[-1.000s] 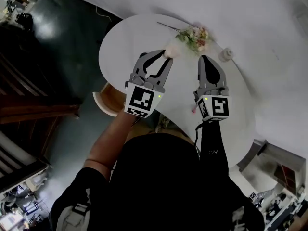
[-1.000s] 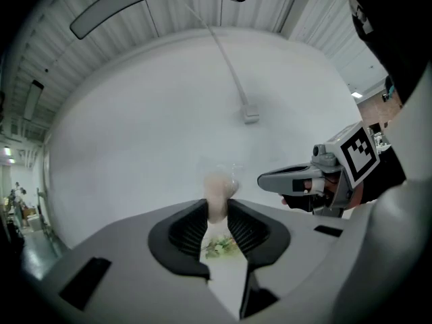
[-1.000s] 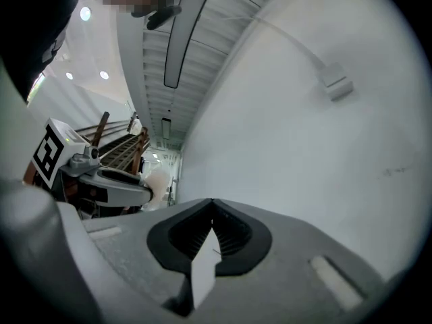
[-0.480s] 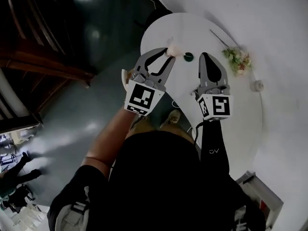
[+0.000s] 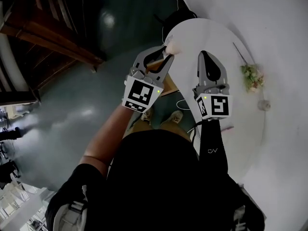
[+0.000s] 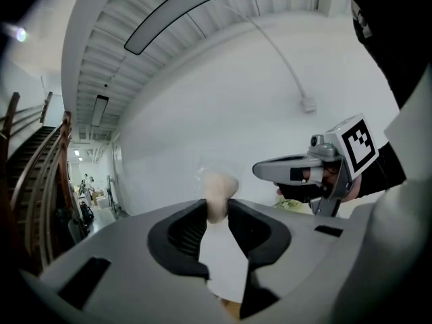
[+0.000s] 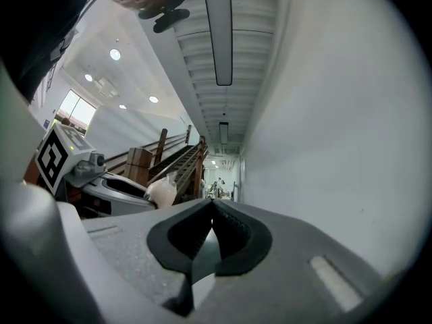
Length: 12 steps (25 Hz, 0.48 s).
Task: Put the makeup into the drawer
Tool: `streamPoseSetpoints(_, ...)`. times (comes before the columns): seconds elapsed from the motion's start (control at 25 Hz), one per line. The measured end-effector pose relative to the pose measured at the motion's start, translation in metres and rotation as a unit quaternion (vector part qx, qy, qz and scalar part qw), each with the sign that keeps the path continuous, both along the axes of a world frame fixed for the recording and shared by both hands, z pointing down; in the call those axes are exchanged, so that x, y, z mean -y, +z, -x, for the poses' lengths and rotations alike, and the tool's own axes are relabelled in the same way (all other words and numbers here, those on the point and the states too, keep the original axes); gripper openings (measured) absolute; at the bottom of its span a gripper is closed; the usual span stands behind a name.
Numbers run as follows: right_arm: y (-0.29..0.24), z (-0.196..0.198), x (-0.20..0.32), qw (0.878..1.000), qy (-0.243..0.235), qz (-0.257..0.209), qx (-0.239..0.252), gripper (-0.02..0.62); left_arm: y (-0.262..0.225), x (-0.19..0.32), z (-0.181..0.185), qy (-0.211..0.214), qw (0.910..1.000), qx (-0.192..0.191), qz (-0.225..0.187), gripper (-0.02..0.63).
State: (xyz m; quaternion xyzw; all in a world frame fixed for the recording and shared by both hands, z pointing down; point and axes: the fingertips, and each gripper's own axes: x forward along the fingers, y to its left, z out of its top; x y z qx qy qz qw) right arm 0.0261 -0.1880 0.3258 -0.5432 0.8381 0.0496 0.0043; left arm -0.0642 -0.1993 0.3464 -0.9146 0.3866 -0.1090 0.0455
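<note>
We judge the task to be about midway: the makeup (image 6: 217,193), a pale, rounded, sponge-like piece, is off the table (image 5: 204,35) and up in the air, pinched at the very tips of the left gripper (image 5: 167,51), whose jaws are clenched on its narrower end. It hangs over the far left edge of the white table, with dark floor to its left. The right gripper (image 5: 206,56) hovers just to the right, over the table, with its jaws pressed together and nothing between them. What is left, as we read it, is the whole second half: bringing the makeup to the drawer, opening the drawer if it is closed, setting the piece inside and letting go. We cannot make out a drawer in any view. A wooden piece (image 5: 165,84) shows below the left gripper at the table's near left edge, but we cannot tell what it is. The makeup's long axis seems to run on along the line of the left jaws, with its fatter, rounded end pointing beyond the tips, away from us and roughly level.
</note>
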Motion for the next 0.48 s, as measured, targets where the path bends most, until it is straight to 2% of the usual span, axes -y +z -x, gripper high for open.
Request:
streamPoseSetpoints(0.2,0.007,0.018,0.008,1.000,-0.004,0.016,-0.004,0.005,0.070,0.014,0.037,-0.037,0.9952,0.040,0.081,0.098)
streamPoseSetpoints(0.32,0.014,0.025,0.009,1.000,-0.005,0.027,-0.008,0.005,0.124,0.014,0.055,-0.046,0.9873,0.069,0.135,0.100)
streamPoseSetpoints(0.48,0.024,0.027,0.007,0.999,-0.002,0.038,-0.013,0.005,0.192,0.008,0.073,-0.051,0.9739,0.115,0.189,0.101)
